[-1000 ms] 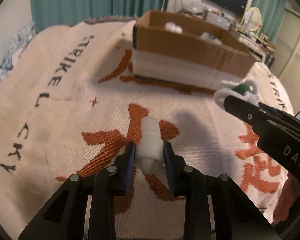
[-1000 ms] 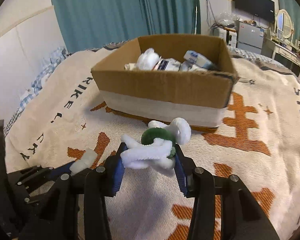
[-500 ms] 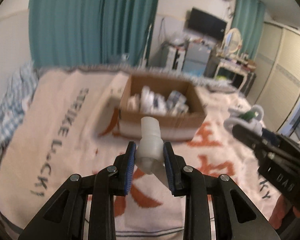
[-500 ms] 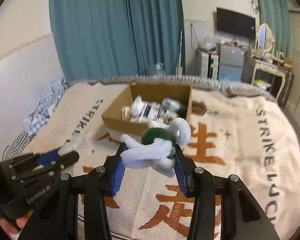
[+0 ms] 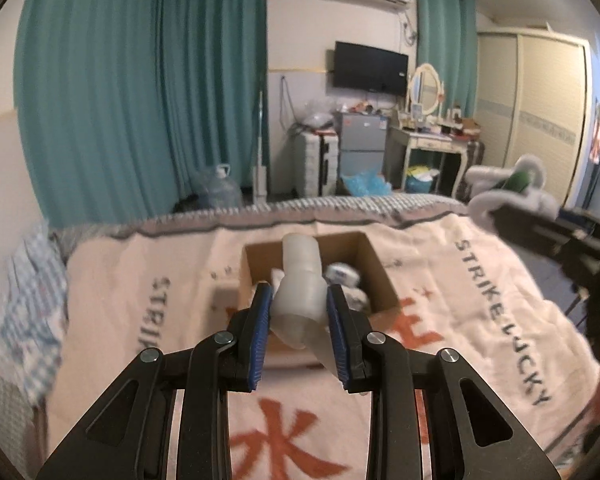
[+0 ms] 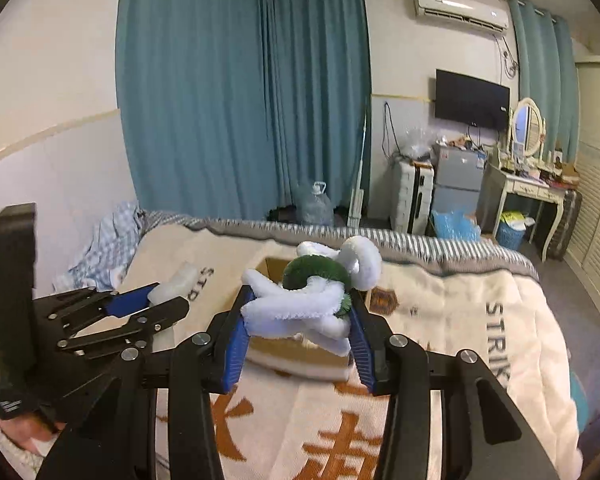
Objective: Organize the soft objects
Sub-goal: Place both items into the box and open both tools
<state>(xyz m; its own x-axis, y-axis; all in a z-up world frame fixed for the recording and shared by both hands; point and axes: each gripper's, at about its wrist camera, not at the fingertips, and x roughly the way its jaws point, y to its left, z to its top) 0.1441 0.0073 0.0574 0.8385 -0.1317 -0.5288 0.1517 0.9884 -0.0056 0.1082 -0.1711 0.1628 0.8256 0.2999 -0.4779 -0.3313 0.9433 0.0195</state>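
My left gripper (image 5: 298, 312) is shut on a white soft bottle-shaped object (image 5: 300, 280) and holds it high above the bed; it also shows in the right wrist view (image 6: 156, 300). My right gripper (image 6: 298, 316) is shut on a white and green plush toy (image 6: 312, 292), also raised; it shows at the right edge of the left wrist view (image 5: 512, 192). The open cardboard box (image 5: 380, 284) sits on the blanket below and ahead, with several soft items inside. In the right wrist view the box (image 6: 300, 350) is mostly hidden behind the plush toy.
A cream blanket (image 5: 480, 300) with orange characters and black lettering covers the bed. Checked cloth (image 5: 28, 300) lies at its left edge. Teal curtains, a water jug (image 5: 216, 192), a small fridge, a dressing table and a wardrobe stand beyond the bed's far end.
Both grippers have risen well above the bed with their objects still held. The box now looks smaller and lies farther below; the room beyond has come into view.
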